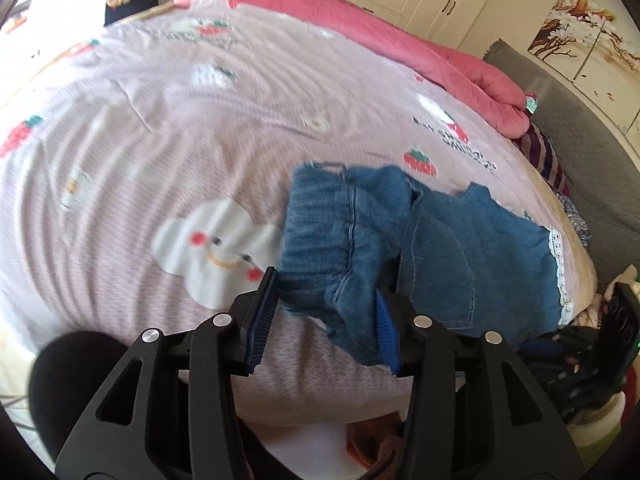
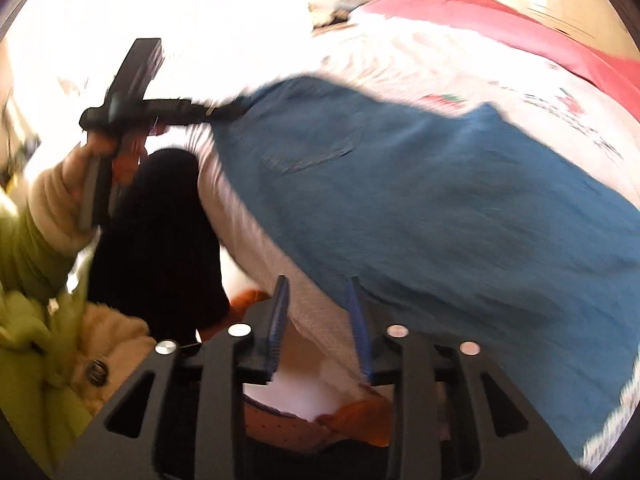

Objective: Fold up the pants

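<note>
On the pink cartoon-print bedspread [image 1: 168, 112] the left gripper [image 1: 326, 312] sits at the bed's near edge with its blue-padded fingers [image 1: 262, 312] spread wide, the gathered waistband of the denim pants [image 1: 460, 248] lying between them but not pinched. The pants lie crumpled near the bed's near right corner, lace-trimmed hem toward the right edge. In the right wrist view the right gripper [image 2: 320, 320] hangs at the near edge with fingers parted and holding nothing, the denim just beyond its tips, while a rolled pink quilt [image 1: 400, 32] lines the far edge
</note>
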`<state>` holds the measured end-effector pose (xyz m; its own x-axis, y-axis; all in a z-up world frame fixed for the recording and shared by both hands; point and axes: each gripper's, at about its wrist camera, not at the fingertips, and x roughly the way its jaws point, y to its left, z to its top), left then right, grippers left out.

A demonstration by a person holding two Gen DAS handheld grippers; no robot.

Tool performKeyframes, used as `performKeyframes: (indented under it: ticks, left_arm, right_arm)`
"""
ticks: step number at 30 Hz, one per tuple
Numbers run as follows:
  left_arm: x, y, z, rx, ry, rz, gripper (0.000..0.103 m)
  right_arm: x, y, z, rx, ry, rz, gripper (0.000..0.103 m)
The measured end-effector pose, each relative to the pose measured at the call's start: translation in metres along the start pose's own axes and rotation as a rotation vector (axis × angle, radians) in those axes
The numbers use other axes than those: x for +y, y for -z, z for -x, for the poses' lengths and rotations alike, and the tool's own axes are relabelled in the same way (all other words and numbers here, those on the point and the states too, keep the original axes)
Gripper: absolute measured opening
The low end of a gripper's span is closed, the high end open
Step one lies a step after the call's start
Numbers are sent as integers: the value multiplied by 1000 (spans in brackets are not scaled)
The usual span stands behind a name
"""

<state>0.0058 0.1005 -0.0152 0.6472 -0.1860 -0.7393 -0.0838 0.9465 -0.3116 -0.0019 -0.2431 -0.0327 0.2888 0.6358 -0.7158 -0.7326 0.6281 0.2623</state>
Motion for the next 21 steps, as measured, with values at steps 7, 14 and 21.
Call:
performKeyframes:
  ticks: [7, 14, 21]
  left_arm:
    - [-17, -12, 32, -110, -89, -63, 37]
    - [-72, -21, 22, -95, 16, -173, 38]
    - [-139, 3, -36, 1, 79, -323, 47]
  right_arm:
    - [-61, 2, 64, -156, 197, -203, 55]
    - [-108, -8, 89, -191, 362, -301, 69]
    - [-121, -40, 62, -152, 298, -266, 77]
